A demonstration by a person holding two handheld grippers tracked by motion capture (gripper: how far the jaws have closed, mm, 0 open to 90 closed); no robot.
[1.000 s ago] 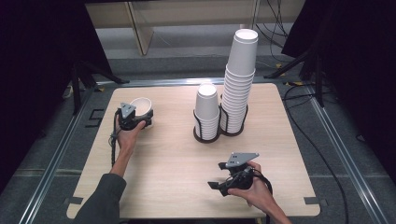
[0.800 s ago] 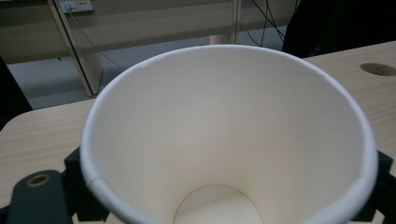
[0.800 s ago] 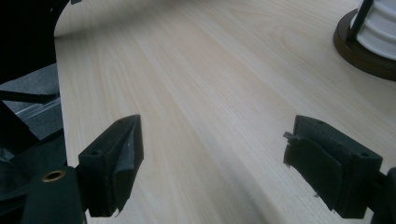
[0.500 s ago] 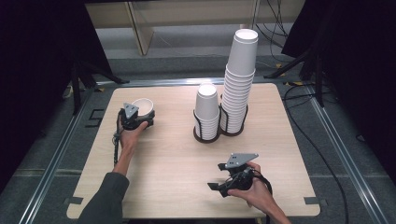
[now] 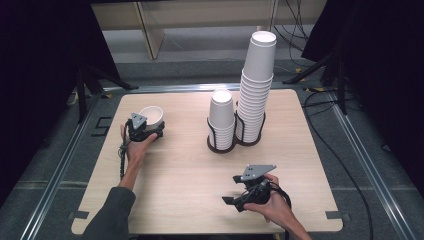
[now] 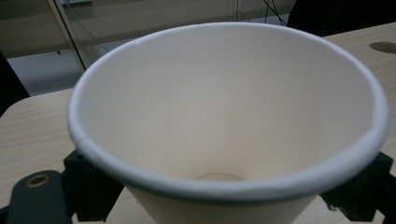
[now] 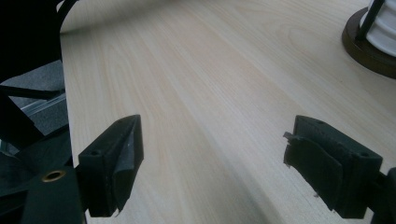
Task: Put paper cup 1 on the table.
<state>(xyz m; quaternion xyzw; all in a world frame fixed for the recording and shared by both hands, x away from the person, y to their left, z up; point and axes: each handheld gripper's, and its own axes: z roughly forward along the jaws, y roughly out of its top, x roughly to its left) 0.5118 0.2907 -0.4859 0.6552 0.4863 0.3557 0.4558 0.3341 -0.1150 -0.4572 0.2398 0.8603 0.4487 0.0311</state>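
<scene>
High view: the left gripper (image 5: 150,131) grips a white paper cup (image 5: 151,116) between its jaws, mouth tilted up toward the camera; the right gripper (image 5: 235,196) is spread, holding nothing.

Left gripper view: the cup's (image 6: 224,116) axis runs along the jaws — its base seems partly hidden.

Right gripper view: jaws wide apart over the table (image 7: 201,84).

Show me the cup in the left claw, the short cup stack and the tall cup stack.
cup (image 6: 224,116): left gripper view, inner wall.
short cup stack (image 5: 221,117): high view, upper side.
tall cup stack (image 5: 256,85): high view, mid side.
</scene>
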